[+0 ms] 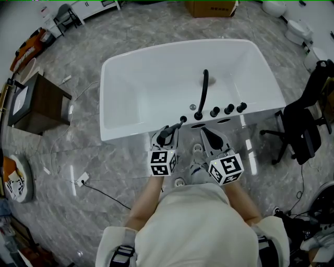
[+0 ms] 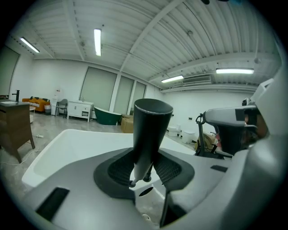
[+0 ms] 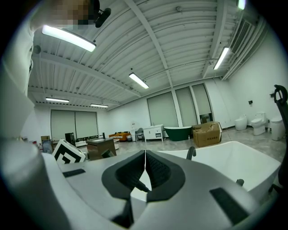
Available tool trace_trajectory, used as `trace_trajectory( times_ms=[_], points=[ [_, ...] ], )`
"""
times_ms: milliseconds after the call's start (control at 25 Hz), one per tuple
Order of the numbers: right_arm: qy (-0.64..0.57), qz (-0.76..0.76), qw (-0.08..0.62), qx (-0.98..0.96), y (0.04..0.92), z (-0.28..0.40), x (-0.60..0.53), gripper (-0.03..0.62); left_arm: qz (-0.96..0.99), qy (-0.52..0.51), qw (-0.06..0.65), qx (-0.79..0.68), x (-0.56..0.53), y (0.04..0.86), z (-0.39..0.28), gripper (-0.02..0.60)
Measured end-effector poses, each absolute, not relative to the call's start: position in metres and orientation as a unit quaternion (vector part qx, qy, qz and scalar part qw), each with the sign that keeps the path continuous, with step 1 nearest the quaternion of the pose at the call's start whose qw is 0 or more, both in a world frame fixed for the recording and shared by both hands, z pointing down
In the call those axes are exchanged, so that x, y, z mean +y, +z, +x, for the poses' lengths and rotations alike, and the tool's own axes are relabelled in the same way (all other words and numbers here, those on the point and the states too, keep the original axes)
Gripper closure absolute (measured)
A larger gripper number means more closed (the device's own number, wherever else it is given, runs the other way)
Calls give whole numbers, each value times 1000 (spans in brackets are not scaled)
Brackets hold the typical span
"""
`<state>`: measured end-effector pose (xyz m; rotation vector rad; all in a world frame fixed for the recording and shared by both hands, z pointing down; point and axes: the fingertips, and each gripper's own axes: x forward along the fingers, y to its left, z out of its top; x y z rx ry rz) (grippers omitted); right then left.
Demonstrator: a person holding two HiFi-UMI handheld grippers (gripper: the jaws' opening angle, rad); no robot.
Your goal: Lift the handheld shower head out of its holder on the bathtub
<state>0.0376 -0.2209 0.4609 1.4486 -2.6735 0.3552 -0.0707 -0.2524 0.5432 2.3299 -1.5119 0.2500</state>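
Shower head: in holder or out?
Out. The left gripper clamps the shower head; its lower end hangs free above the bathtub rim.

Wooden cabinet (image 1: pixel 44 104), black office chair (image 1: pixel 302 130), cardboard box (image 1: pixel 211 7)

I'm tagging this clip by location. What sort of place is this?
Most likely a bathroom-fixture showroom or warehouse, not a home bathroom. A white freestanding bathtub stands alone in a large hall. A green bathtub and toilets stand loose further off, under a high ribbed ceiling.
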Motion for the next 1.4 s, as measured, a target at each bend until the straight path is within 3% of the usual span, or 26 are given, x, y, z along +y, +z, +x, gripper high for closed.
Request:
trace_trajectory(
  times_ms=[1400],
  points=[
    [78, 442, 25, -893, 433, -2, -138, 574, 811, -118, 139, -556, -118, 387, -172, 440]
  ],
)
